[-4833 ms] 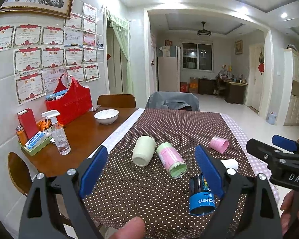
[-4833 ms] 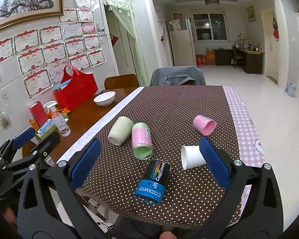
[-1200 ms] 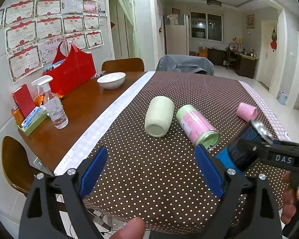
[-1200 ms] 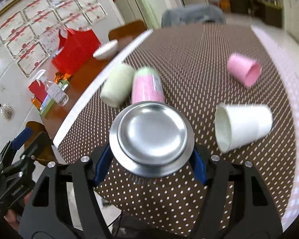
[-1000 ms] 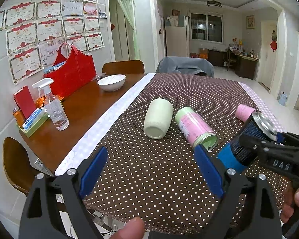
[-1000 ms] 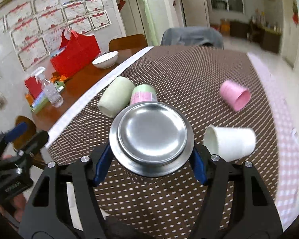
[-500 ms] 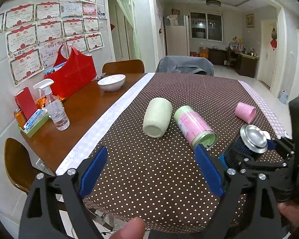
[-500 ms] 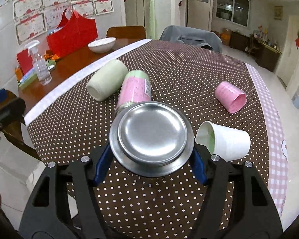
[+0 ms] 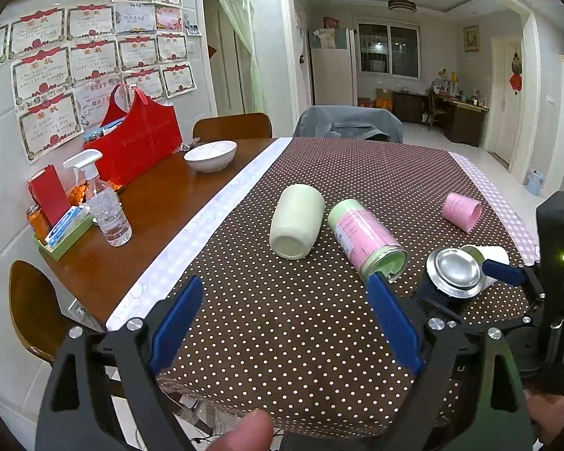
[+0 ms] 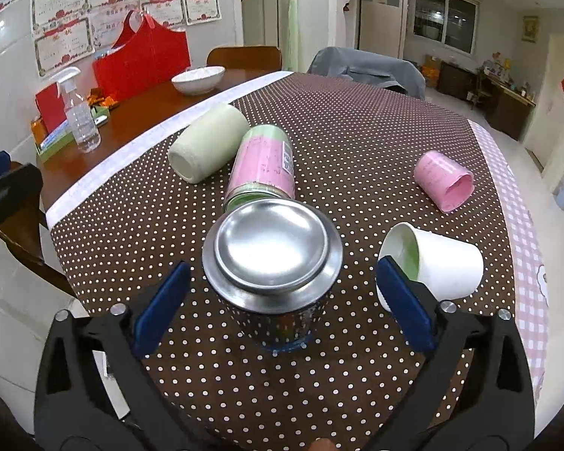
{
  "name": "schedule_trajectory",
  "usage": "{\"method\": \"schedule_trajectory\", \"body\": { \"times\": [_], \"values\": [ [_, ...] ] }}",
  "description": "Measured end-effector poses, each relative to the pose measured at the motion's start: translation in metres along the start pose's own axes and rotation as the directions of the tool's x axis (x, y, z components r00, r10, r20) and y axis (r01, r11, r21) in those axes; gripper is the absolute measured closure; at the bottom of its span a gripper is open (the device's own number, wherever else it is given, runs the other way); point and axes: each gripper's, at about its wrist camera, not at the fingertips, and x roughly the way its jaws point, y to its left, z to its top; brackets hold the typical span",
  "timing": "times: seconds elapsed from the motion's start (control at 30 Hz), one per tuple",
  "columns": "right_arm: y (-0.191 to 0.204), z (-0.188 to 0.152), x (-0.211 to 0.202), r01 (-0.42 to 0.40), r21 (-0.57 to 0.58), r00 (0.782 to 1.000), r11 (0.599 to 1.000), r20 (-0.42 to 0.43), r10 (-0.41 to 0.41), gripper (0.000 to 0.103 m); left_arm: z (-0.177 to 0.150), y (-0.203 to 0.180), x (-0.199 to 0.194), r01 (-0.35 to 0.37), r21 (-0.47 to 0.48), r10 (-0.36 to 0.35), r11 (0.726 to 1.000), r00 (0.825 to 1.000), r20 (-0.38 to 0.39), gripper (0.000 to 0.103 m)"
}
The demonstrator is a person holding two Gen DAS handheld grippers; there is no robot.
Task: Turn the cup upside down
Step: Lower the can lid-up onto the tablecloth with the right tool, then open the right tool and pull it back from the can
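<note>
The blue steel cup (image 10: 272, 263) stands upside down on the dotted cloth, its shiny base up. My right gripper (image 10: 280, 293) is open, its blue pads apart on either side of the cup and clear of it. The cup also shows at the right in the left wrist view (image 9: 453, 274), with the right gripper (image 9: 470, 282) around it. My left gripper (image 9: 284, 323) is open and empty over the near edge of the cloth.
A pale green cup (image 10: 208, 143), a pink-green can (image 10: 263, 165), a pink cup (image 10: 443, 180) and a white paper cup (image 10: 432, 263) lie on their sides. A bowl (image 9: 210, 154), spray bottle (image 9: 103, 203) and red bag (image 9: 139, 143) stand on the bare wood at left.
The right gripper brought the blue cup down base-up onto the cloth and opened off it. The left gripper has stayed still.
</note>
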Motion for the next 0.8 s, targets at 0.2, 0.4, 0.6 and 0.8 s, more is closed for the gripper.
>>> {"method": "schedule_trajectory", "body": {
  "times": [0.2,0.4,0.6,0.8],
  "values": [
    [-0.004,0.001,-0.02,-0.001,0.027,0.999,1.0,0.053,-0.001,0.006,0.003,-0.005,-0.009,0.007,0.007,-0.007,1.0,1.0,0.018,0.015],
    [-0.012,0.005,-0.045,-0.003,0.066,0.994,0.998,0.108,-0.004,0.006,0.008,-0.012,-0.025,0.017,0.016,-0.018,1.0,0.999,0.05,0.015],
    [-0.021,0.009,-0.076,0.0,0.101,0.985,0.995,0.169,-0.017,0.006,0.014,-0.02,-0.045,0.026,0.03,-0.029,0.999,0.995,0.091,0.015],
    [-0.032,0.012,-0.105,0.009,0.136,0.975,0.991,0.217,-0.039,0.006,0.017,-0.029,-0.062,0.031,0.036,-0.035,0.999,0.992,0.124,0.015]
  ]
}}
